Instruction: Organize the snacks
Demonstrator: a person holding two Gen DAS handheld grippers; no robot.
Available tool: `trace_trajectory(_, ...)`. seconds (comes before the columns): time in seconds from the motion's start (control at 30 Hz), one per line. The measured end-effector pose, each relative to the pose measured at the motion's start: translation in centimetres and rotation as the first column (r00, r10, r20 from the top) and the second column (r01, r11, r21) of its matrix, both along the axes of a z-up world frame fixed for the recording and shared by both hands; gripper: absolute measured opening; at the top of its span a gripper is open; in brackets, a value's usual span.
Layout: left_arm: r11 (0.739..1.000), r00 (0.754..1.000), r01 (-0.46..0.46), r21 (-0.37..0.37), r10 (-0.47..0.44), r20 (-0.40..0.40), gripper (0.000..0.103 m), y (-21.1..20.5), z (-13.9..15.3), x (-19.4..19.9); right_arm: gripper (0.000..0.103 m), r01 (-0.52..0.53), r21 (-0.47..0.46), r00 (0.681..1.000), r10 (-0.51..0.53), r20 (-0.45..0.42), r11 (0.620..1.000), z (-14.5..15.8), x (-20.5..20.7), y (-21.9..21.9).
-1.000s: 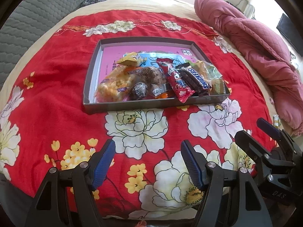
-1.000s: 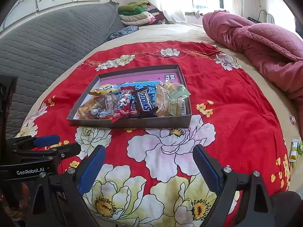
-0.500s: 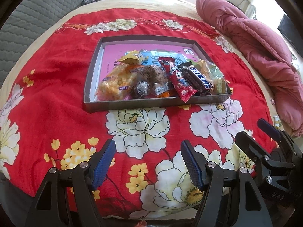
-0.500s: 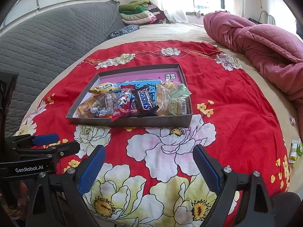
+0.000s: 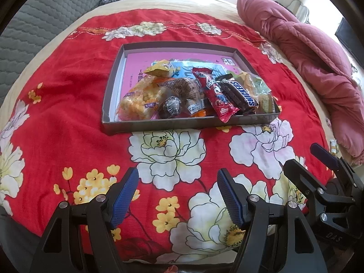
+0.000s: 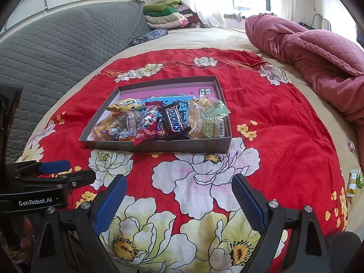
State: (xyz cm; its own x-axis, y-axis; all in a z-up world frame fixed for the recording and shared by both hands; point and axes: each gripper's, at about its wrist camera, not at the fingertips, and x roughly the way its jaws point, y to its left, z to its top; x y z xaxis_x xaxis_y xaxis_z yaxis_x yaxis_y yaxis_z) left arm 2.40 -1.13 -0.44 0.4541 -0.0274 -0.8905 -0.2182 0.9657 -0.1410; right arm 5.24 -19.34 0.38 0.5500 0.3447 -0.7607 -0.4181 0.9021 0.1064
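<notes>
A shallow grey box [image 5: 145, 127] [image 6: 173, 146] with a pink floor lies on the red flowered cloth. It holds several wrapped snacks along its near side: a yellow puff bag [image 5: 138, 100], a red wafer pack [image 5: 216, 95], a Snickers bar [image 5: 241, 93] [image 6: 174, 120] and a clear bag of crackers [image 6: 206, 122]. My left gripper [image 5: 177, 193] is open and empty, well short of the box. My right gripper [image 6: 179, 200] is open and empty too, beside the left one. A small green and yellow snack pack [image 6: 354, 182] lies on the bed at the far right.
A rumpled pink quilt [image 6: 318, 52] lies along the right of the bed. A grey quilted headboard [image 6: 56, 45] runs along the left. Folded clothes [image 6: 168, 16] are stacked at the back by the window.
Both views have tipped slightly, so the box sits a little lower in them. The box, the snacks and both open grippers are otherwise as before.
</notes>
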Motion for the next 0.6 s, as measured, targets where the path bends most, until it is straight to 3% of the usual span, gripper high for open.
trace_trajectory(0.6,1.0,1.0,-0.016,0.007,0.016,-0.01,0.073,0.3,-0.24,0.1,0.093,0.0,-0.005,1.0,0.0,0.0,1.0,-0.14,0.04,0.07)
